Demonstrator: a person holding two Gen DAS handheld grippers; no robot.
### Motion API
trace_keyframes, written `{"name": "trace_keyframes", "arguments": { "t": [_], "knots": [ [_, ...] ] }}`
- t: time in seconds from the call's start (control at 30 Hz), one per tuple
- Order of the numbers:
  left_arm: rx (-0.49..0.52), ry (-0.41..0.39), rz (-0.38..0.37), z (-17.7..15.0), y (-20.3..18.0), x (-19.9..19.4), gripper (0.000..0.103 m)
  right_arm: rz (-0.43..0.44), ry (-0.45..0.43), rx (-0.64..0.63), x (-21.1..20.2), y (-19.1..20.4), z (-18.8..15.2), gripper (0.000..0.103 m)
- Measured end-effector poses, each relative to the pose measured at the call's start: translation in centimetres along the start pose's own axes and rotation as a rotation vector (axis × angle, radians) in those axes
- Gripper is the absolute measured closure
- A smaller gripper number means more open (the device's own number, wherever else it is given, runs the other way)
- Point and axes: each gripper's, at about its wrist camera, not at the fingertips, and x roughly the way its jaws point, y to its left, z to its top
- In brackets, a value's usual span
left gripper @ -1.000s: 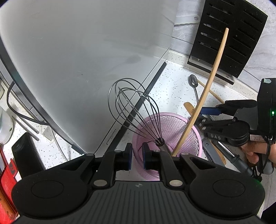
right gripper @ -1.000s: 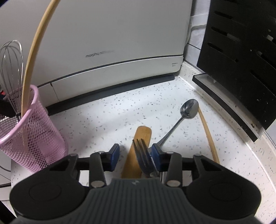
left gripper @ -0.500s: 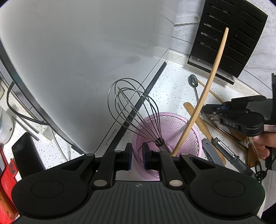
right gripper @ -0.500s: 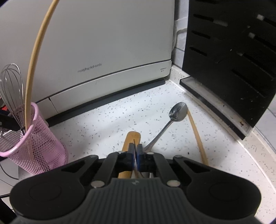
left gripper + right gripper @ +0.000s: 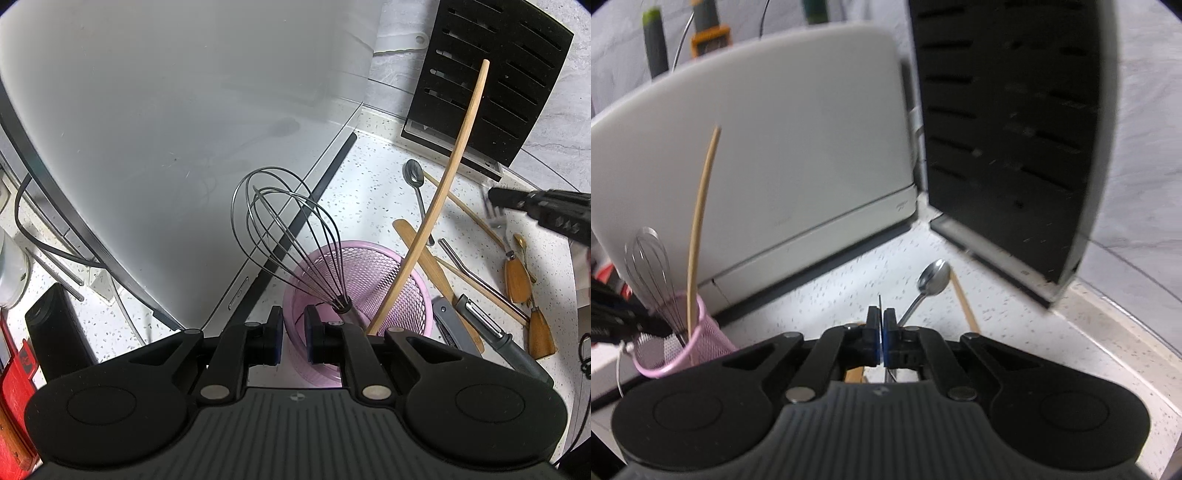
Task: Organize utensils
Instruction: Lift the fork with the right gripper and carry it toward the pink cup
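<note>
One fork (image 5: pixel 493 214) pinched edge-on in the right tool (image 5: pixel 881 338), fully clamped, lifted above the tabletop (image 5: pixel 827 295). Left tool (image 5: pixel 293 338) nearly closed on the pink basket (image 5: pixel 417 291) rim, whisk (image 5: pixel 291 236) just beyond it.

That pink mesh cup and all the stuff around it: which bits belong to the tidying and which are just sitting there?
Part of the job:
- pink mesh cup
- whisk
- long wooden stick
- fork in the right gripper
- spoon
- peeler

Just lying about:
- white appliance
- black slotted rack
- red object
</note>
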Motion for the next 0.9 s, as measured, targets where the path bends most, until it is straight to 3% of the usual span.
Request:
{"name": "trace_keyframes", "arguments": {
  "t": [0.27,0.9],
  "knots": [
    [0.002,0.0,0.008,0.1,-0.2,0.0,0.09,0.019,-0.066,0.058,-1.9,-0.9,0.7,0.103],
    [-0.001,0.0,0.005,0.0,-0.2,0.0,0.09,0.066,-0.149,0.065,-4.1,0.6,2.0,0.103]
  ]
}}
